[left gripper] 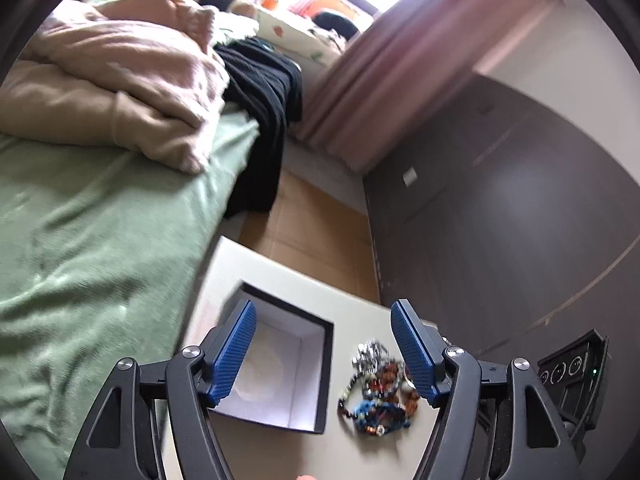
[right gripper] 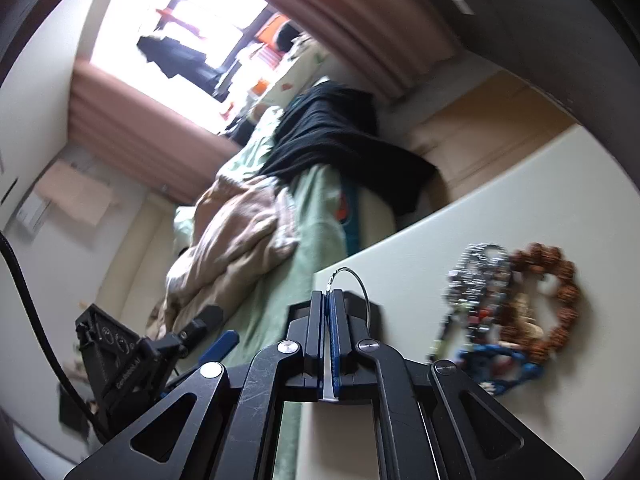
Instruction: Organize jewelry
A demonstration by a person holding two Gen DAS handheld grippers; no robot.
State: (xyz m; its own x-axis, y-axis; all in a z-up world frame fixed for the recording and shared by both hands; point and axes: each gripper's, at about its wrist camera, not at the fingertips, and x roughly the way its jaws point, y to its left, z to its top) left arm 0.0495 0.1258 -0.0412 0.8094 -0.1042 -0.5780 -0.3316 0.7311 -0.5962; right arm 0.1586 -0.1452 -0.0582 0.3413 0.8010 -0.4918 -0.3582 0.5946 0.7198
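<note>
An open square box (left gripper: 329, 360) with black walls and a white lining stands on a pale table (left gripper: 280, 272). To its right lies a heap of jewelry (left gripper: 376, 392): beaded bracelets and a silver chain. My left gripper (left gripper: 324, 308) hovers above both, open, its blue pads (left gripper: 236, 352) wide apart and nothing between them. In the right wrist view my right gripper (right gripper: 330, 294) is shut on a thin silver hoop (right gripper: 358, 276) that sticks out past the tips. The same heap (right gripper: 508, 312), with a brown bead bracelet (right gripper: 560, 280), lies to its right on the table (right gripper: 520, 200).
A bed with a green sheet (left gripper: 80, 240), a beige blanket (left gripper: 120, 80) and a black garment (left gripper: 264, 120) borders the table's left side. A dark cabinet (left gripper: 500, 220) stands to the right, wooden floor (left gripper: 312, 220) beyond. Pink curtains (left gripper: 392, 60) hang at the back.
</note>
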